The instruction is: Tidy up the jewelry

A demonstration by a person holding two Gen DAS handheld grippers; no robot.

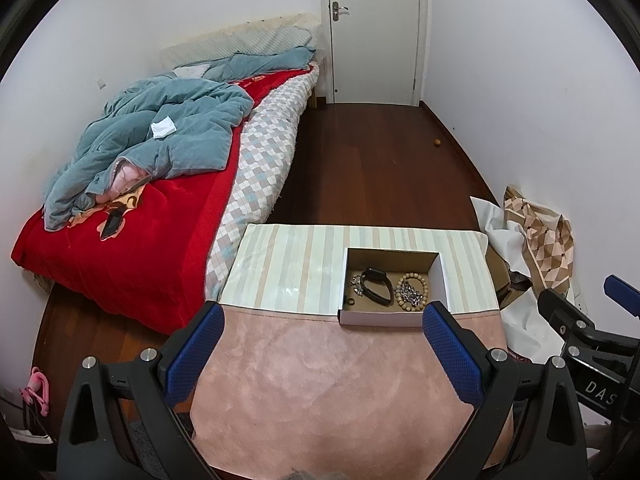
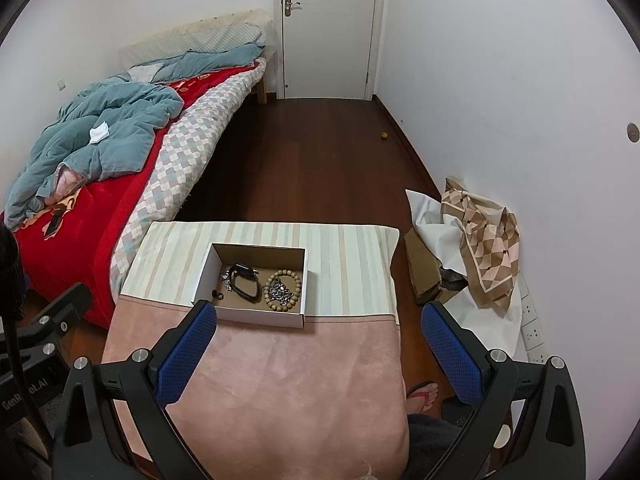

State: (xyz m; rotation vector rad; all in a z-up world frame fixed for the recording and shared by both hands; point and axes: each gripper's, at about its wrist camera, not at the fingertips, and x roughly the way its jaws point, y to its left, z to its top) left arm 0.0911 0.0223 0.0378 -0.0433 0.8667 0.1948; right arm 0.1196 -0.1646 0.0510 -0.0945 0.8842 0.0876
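Cardboard lines the small white box point(image 1: 394, 280) on the striped end of my table point(image 1: 280, 264), just past the pink cloth point(image 1: 328, 392), and in it lie a black watch point(image 1: 378, 286), a wooden bead bracelet point(image 1: 412, 292) ringed around a silvery chain point(image 1: 409, 295), a second chain point(image 1: 356, 283) left of the watch, and a small dark ring point(image 1: 351, 302). My left gripper point(image 1: 323, 356) hovers over the pink cloth, jaws spread wide with nothing between the blue pads. My right gripper point(image 2: 319, 354) is equally wide open and empty, its left pad just short of the box's near left corner.
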